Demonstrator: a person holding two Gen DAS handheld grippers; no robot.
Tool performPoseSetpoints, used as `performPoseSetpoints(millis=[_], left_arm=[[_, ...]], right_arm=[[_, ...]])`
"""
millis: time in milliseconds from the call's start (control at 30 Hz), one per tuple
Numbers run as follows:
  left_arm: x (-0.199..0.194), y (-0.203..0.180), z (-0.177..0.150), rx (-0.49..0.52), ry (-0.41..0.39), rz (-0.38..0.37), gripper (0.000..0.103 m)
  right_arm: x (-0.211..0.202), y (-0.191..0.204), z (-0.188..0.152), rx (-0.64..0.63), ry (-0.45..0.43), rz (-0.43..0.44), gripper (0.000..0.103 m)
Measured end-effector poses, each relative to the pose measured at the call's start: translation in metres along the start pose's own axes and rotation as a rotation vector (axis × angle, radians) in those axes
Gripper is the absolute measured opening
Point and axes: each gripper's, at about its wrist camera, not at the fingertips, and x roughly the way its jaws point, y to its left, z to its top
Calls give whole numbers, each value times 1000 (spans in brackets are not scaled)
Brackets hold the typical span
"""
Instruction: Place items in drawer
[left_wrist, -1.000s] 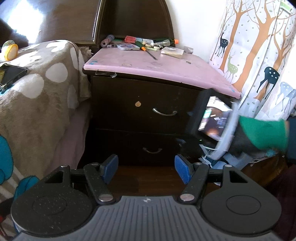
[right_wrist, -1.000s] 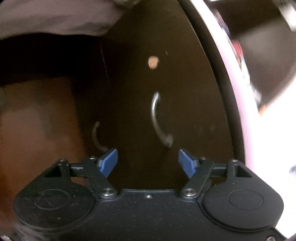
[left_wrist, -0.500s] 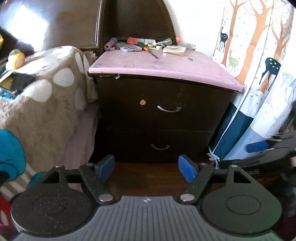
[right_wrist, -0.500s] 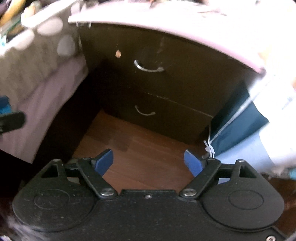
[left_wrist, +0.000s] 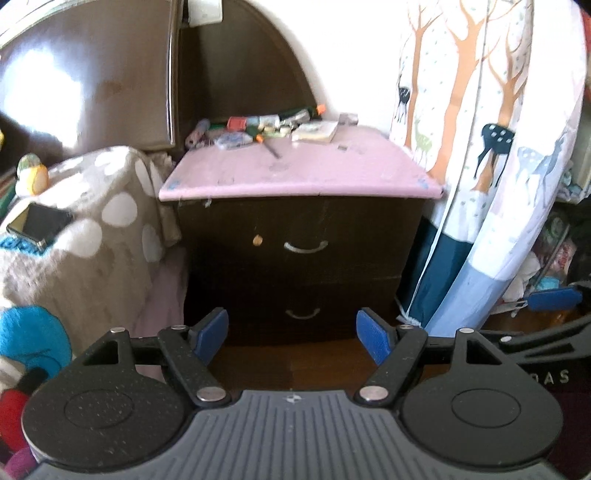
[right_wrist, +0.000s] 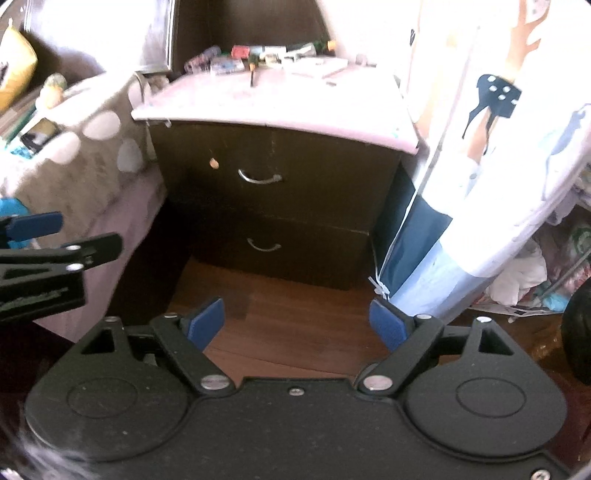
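While both drawers (left_wrist: 303, 243) sit closed, curved metal handles (right_wrist: 259, 178) gleam.

To my left a spotted blanket (left_wrist: 92, 221) covers the bed, with a dark phone (left_wrist: 38, 225) lying on it. To my right hangs a curtain (left_wrist: 487, 155) printed with trees and deer. Below me is wooden floor (right_wrist: 295, 317).

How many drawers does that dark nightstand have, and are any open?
2. The top drawer sits just under the pink top, the bottom drawer just above the floor. Both are shut.
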Motion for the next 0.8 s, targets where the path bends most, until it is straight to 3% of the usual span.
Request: performPoseSetpoints(millis=[367, 800], left_arm=[[-48, -15, 13, 12, -70, 6, 76], [-99, -21, 8, 17, -160, -8, 77]], right_arm=[[-57, -10, 9, -19, -126, -45, 89], [-86, -7, 3, -48, -186, -42, 90]])
